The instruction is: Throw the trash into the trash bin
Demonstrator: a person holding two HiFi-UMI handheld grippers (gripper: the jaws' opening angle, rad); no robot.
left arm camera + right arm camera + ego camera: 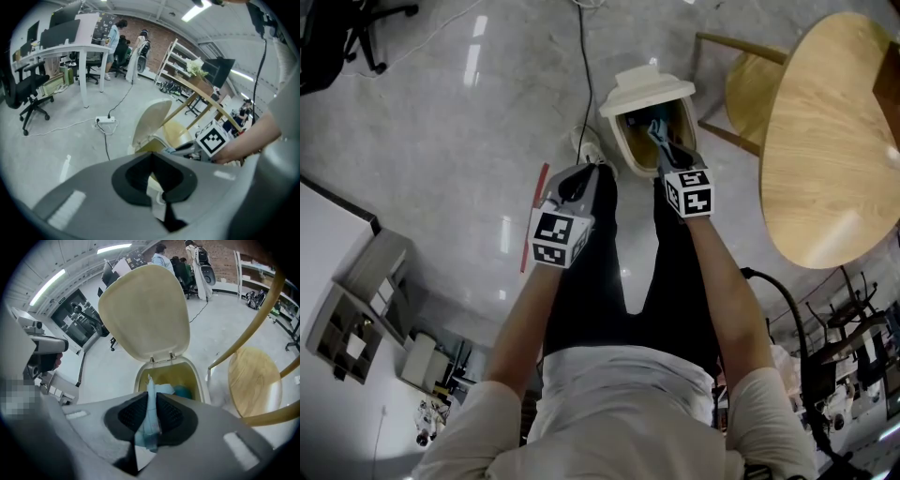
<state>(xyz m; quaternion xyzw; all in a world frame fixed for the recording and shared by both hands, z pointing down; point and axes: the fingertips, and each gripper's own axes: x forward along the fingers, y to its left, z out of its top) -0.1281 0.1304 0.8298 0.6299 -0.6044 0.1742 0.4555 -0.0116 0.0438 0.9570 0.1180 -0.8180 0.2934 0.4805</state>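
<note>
Pinching a pale blue scrap of trash [151, 423], the right hand-held gripper [151, 398] hangs above the open trash bin [142, 380]; the left hand-held gripper [151, 161] has its jaws together, empty.

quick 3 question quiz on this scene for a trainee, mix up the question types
1. True or false: the lid of the trash bin is closed.
2. What is between the jaws of the right gripper? A) a light blue scrap B) a glass bottle C) nothing
3. Fill in: in the right gripper view, the wooden chair stands to the ___ of the trash bin.

Key: 1 false, the lid stands open. 2 A, held above the open bin. 3 right.
</note>
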